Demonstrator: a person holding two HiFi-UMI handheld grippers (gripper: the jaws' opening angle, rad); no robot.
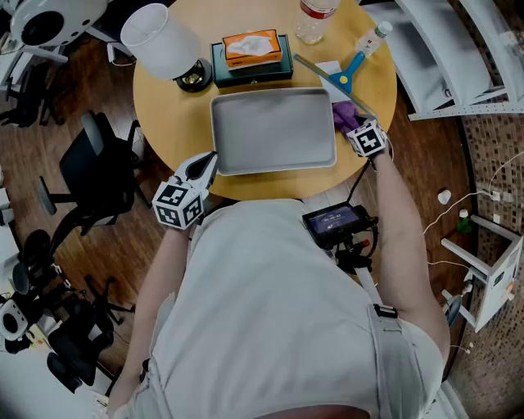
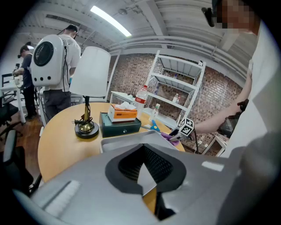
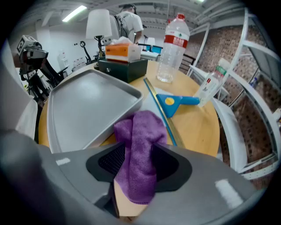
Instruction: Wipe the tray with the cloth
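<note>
The grey tray [image 1: 274, 131] lies empty on the round wooden table [image 1: 180, 123]; it also shows as the tray [image 3: 88, 105] and the tray [image 2: 127, 140] in the gripper views. A purple cloth [image 1: 344, 114] lies crumpled on the table at the tray's right edge. My right gripper [image 1: 352, 124] points steeply down over it, open, with the cloth [image 3: 140, 140] between its wide jaws [image 3: 139, 150]. My left gripper [image 1: 209, 159] hovers at the tray's near left corner, shut and empty, also seen as the left gripper [image 2: 142, 147].
Behind the tray stand a white-shaded lamp [image 1: 164, 41], a green box with an orange tissue pack [image 1: 251, 59], a water bottle [image 1: 315, 20] and a small bottle [image 1: 372, 37]. A blue squeegee [image 1: 348, 78] lies beyond the cloth. An office chair [image 1: 98, 172] stands left of the table.
</note>
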